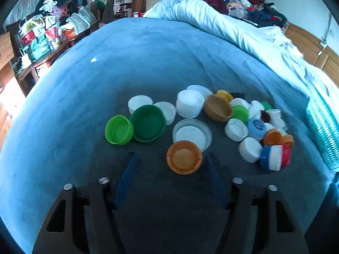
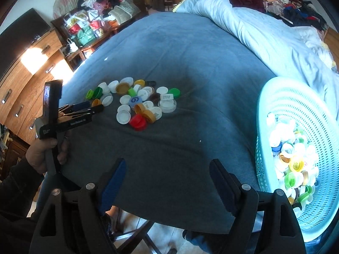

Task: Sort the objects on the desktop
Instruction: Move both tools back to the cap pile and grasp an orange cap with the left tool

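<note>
While my left gripper point(image 1: 170, 158) looks down on the blue bed cover point(image 1: 148, 59), its jaws stand apart with an orange cap point(image 1: 184, 157) between their tips, open side up; it lies just beside the right finger, and I cannot tell whether the pad touches it, while the left finger stands clear, so nothing is clamped. Just beyond the orange cap sits a clear lid point(image 1: 192, 133). Ahead and left of the jaws a light green cap point(image 1: 118, 129) touches a dark green cap point(image 1: 148, 123). Ahead and right lie more caps, a red, white and blue one point(image 1: 275, 157) nearest.

From my right gripper point(image 2: 167, 169), the jaws gape wide and empty over the bed cover's near edge. The heap of caps point(image 2: 135, 101) lies well ahead, slightly left of the jaws. Right of the jaws stands a pale turquoise basket point(image 2: 273, 97), caps piled inside. Far left, a hand point(image 2: 43, 152) holds my left gripper, pointing at the heap.
</note>
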The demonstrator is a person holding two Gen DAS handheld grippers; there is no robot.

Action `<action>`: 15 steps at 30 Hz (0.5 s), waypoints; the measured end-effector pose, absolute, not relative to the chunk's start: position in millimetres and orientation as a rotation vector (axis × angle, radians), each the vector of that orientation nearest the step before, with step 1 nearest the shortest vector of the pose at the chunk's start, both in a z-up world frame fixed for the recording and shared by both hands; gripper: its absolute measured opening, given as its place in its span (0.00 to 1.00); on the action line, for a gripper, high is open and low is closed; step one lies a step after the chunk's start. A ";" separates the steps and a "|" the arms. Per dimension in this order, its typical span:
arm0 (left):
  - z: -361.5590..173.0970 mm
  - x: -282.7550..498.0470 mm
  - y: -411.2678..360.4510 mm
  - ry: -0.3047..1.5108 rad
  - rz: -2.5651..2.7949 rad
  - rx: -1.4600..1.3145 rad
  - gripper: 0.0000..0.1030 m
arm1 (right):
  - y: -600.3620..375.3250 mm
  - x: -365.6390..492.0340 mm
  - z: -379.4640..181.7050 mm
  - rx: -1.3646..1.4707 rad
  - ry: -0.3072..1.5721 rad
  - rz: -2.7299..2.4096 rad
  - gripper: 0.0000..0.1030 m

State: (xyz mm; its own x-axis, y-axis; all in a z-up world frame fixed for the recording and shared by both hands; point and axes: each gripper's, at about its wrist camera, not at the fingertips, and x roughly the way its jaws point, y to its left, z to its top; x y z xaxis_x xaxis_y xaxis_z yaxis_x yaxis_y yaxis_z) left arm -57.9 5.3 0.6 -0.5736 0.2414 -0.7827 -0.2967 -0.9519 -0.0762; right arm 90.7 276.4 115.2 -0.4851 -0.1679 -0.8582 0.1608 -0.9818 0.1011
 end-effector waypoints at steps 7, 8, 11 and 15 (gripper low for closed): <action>26.6 -40.0 -24.1 -0.027 2.617 -1.164 0.25 | 273.5 74.8 107.3 1.497 -0.032 -2.522 0.69; 31.4 -36.9 -31.7 -0.043 2.638 -1.154 0.25 | 270.5 70.6 107.6 1.489 -0.037 -2.513 0.69; 39.2 -27.7 -63.6 -0.125 2.699 -1.163 0.25 | 247.8 54.7 107.7 1.451 -0.023 -2.453 0.69; 37.3 -18.6 -98.9 -0.259 2.735 -1.225 0.25 | 195.6 31.9 103.3 1.372 0.081 -2.351 0.68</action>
State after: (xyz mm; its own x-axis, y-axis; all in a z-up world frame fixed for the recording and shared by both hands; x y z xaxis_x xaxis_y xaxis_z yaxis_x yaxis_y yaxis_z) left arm -18.6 -98.8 37.3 -0.6610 0.1910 -0.7257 -0.0511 -0.9763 -0.2104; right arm 31.9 195.6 103.3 -0.4279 -0.3217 -0.8446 0.3791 -0.9122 0.1554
